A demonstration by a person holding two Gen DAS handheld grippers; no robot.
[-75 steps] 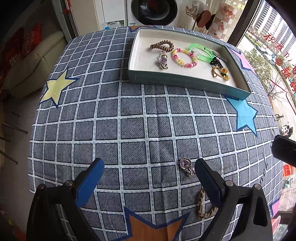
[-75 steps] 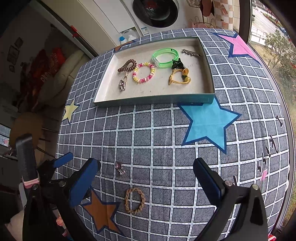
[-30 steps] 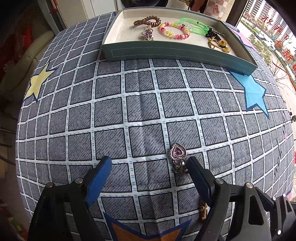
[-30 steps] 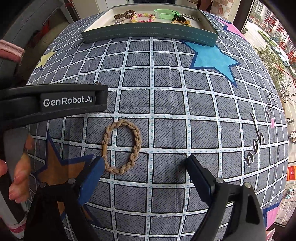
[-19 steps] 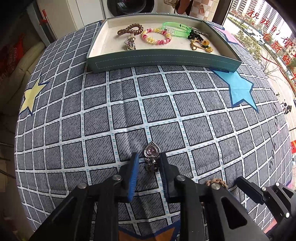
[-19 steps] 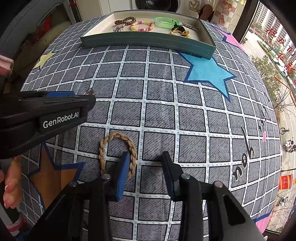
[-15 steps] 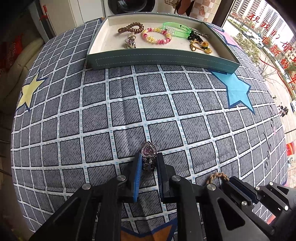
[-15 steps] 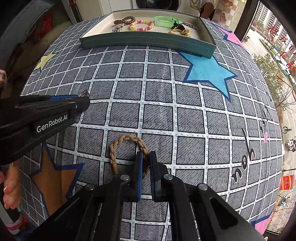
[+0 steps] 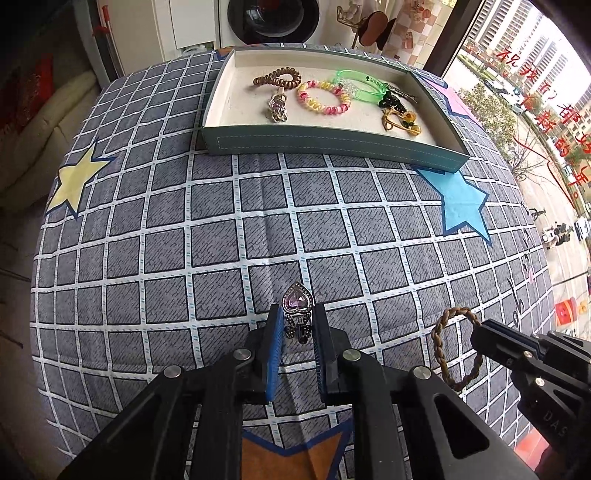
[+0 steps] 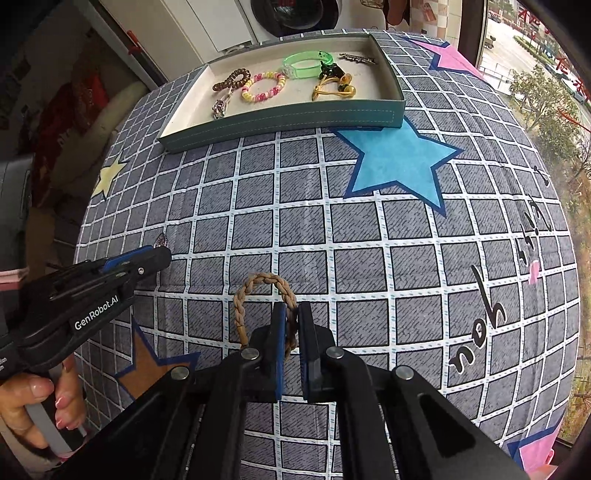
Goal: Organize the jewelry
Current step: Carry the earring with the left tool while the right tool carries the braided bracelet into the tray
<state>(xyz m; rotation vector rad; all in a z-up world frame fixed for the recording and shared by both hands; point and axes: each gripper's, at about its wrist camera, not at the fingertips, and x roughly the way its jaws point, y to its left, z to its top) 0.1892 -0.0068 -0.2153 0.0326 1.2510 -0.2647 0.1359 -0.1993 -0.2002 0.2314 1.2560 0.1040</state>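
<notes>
My left gripper (image 9: 298, 318) is shut on a silver heart brooch with a purple stone (image 9: 297, 303), held just above the checked cloth; its tip also shows in the right wrist view (image 10: 161, 240). My right gripper (image 10: 291, 316) is shut on a tan braided bracelet (image 10: 258, 283), whose loop sticks out ahead of the fingers; it also shows in the left wrist view (image 9: 447, 332). The teal tray (image 9: 332, 142) lies at the far side and holds a brown coil tie (image 9: 277, 79), a pink-yellow bracelet (image 9: 324, 98), a green bangle (image 9: 364, 85) and other pieces.
The checked cloth with coloured stars (image 10: 397, 162) covers the table. The left gripper's body (image 10: 85, 295) lies left of my right gripper, and the right gripper's body (image 9: 532, 354) lies right of my left one. A washing machine (image 9: 273, 18) stands behind the table.
Both grippers came down open beside the pieces, then closed: the left on the heart brooch, the right on the braided bracelet. Both pieces now sit slightly higher and farther from the cloth.
</notes>
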